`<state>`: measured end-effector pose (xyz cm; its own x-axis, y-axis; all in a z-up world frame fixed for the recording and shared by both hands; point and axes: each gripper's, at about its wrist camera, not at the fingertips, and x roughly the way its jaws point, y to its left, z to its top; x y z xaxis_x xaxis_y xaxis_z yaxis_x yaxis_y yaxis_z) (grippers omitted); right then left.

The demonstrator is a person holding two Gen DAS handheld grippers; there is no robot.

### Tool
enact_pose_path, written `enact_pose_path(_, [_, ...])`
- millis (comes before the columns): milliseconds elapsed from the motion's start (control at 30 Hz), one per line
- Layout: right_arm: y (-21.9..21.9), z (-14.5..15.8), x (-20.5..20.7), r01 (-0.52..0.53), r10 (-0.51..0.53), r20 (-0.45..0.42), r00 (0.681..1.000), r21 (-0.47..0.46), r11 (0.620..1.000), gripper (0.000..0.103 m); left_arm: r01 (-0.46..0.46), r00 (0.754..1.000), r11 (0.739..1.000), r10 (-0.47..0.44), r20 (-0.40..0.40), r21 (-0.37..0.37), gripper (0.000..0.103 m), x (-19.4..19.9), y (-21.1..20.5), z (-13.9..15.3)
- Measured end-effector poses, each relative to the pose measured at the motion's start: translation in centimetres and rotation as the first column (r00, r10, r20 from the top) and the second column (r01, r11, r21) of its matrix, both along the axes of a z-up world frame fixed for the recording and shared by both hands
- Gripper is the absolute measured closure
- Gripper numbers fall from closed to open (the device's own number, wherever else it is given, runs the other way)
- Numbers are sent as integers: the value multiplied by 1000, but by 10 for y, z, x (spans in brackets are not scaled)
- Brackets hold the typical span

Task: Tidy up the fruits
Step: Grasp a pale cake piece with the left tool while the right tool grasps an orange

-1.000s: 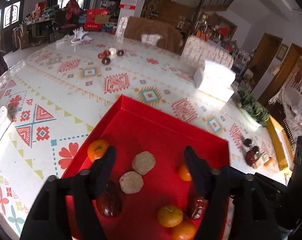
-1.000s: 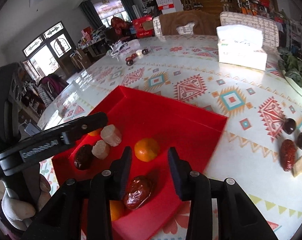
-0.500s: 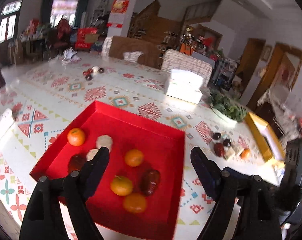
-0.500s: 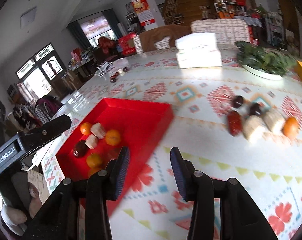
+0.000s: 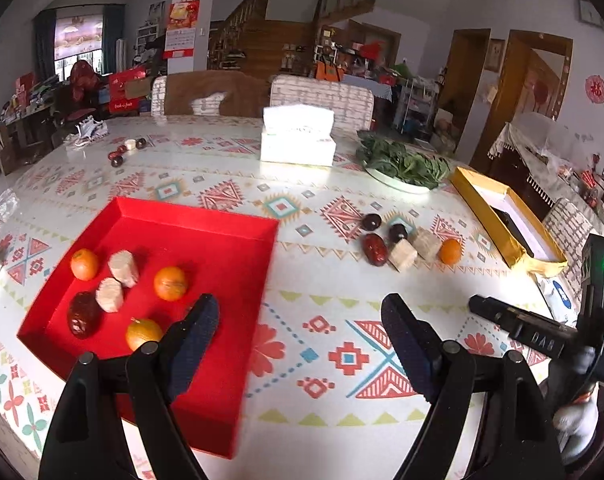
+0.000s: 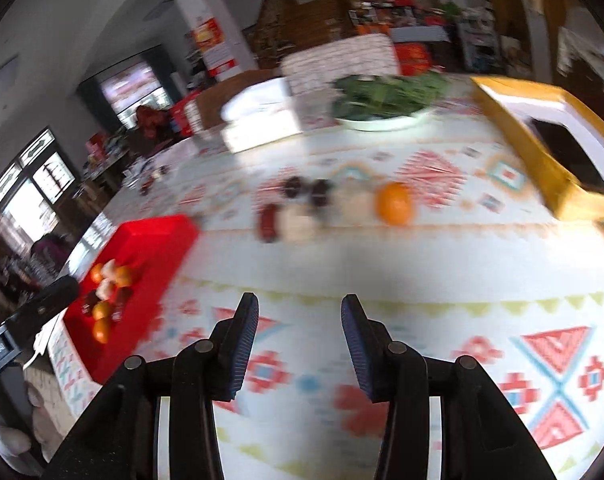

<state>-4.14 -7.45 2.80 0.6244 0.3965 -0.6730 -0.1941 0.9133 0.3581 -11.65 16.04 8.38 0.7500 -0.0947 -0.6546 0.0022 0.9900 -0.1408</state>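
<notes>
A red tray [image 5: 222, 236] sits on the patterned table at the left and holds several oranges, pale chunks and a dark red date [image 5: 82, 314]. It also shows in the right wrist view [image 6: 158, 236]. A loose group lies on the cloth to its right: an orange [image 5: 449, 251], two pale chunks [image 5: 402, 255], a red date [image 5: 374, 249] and two dark fruits [image 5: 370, 222]. The orange shows blurred in the right wrist view [image 6: 393, 203]. My left gripper [image 5: 300, 330] is open and empty above the tray's right edge. My right gripper [image 6: 300, 334] is open and empty over the cloth.
A white tissue box [image 5: 298, 140], a plate of greens [image 5: 401, 164] and a yellow box [image 5: 505, 216] stand behind and right of the loose fruits. More small fruits [image 5: 126, 150] lie far back left. The table's front edge is close below the grippers.
Both grippers have pulled back and swung right, away from the tray. The right gripper left a date in the tray and now faces the loose fruit group.
</notes>
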Motion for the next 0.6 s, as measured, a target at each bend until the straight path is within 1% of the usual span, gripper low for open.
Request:
enact_pose_path(100, [-26,-7,5,57,-56,-30,998,22,998,56,16,1000,1000,-16,-23,1,20,5,-10,-6])
enact_pose_path(233, [-46,-12,10,97,-95,-49,994,51,994,56,46,998,999,-45,-43,16,20,10,-24,-13])
enact_pose_path(400, [-52,-10,20,109,-107,-41,993,49,993,56,71,996,997,-70,-56,19,20,13,-33,-19])
enact_pose_path(600, [-53,-5,55,110,-109,-45,993,16,994,56,127,990,992,-126,-64,3,20,21,-47,-24])
